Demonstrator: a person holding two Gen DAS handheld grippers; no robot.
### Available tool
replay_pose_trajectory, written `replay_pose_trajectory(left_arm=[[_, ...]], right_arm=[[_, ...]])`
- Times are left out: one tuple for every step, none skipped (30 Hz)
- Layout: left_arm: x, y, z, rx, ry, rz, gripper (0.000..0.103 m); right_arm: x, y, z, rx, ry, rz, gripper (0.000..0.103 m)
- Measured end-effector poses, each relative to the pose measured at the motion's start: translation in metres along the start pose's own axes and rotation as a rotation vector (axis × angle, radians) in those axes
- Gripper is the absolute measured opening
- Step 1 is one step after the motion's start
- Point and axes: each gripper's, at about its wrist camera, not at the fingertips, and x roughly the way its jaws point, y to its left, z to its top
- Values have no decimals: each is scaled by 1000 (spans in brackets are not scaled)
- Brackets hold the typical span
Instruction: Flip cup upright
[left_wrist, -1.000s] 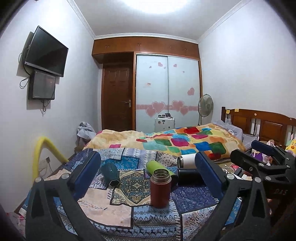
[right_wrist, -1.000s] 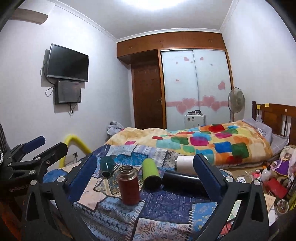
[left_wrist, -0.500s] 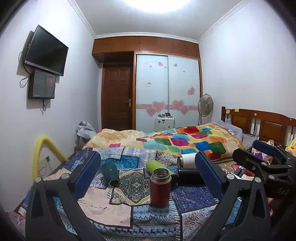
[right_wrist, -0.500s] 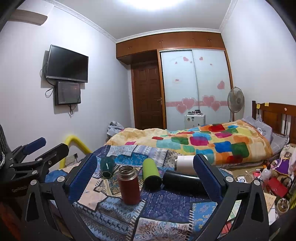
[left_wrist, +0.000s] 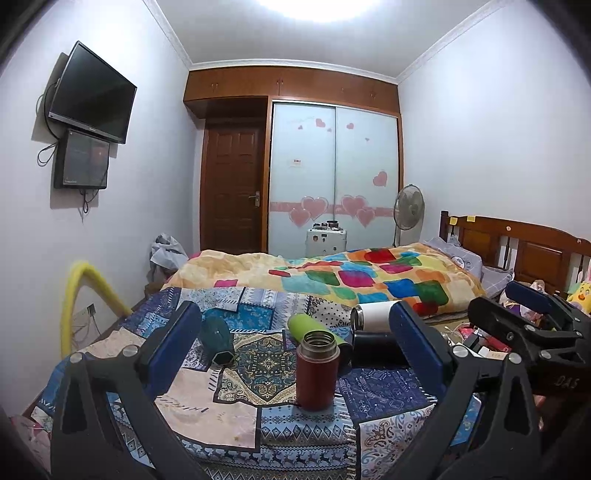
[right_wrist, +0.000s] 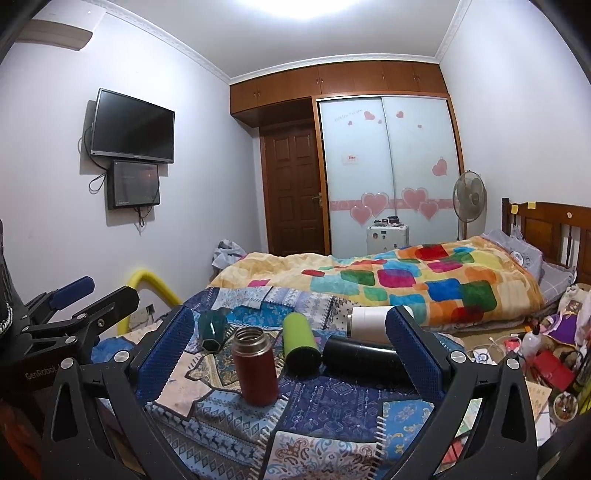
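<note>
A red flask (left_wrist: 317, 371) stands upright and open-topped on the patchwork cloth (left_wrist: 236, 410); it also shows in the right wrist view (right_wrist: 255, 369). Behind it lie a green cup (left_wrist: 314, 328) (right_wrist: 300, 341), a black cup (left_wrist: 376, 349) (right_wrist: 364, 360), a white cup (left_wrist: 375, 318) (right_wrist: 369, 325) and a dark teal cup (left_wrist: 218, 338) (right_wrist: 213, 329), all on their sides. My left gripper (left_wrist: 295, 347) is open and empty, short of the cups. My right gripper (right_wrist: 291, 347) is open and empty too, held back from them.
The cloth covers a table in front of a bed with a colourful quilt (left_wrist: 369, 273). A yellow foam tube (left_wrist: 92, 288) curves at the left. Clutter (right_wrist: 546, 354) lies on the floor at the right. The other gripper shows at each view's edge (left_wrist: 535, 325) (right_wrist: 62, 314).
Both views have barely shifted. The cups and flask stay where they were, and both grippers remain open.
</note>
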Motion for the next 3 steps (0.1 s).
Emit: replay_pose_trajectory(left_arm=[[0, 0, 0, -1, 0, 0, 103], [0, 0, 0, -1, 0, 1, 103], [0, 0, 0, 0, 3, -1, 103]], right_arm=[[0, 0, 0, 0, 1, 1, 103], [1, 0, 0, 1, 2, 1, 103], [1, 1, 0, 1, 2, 1, 103]])
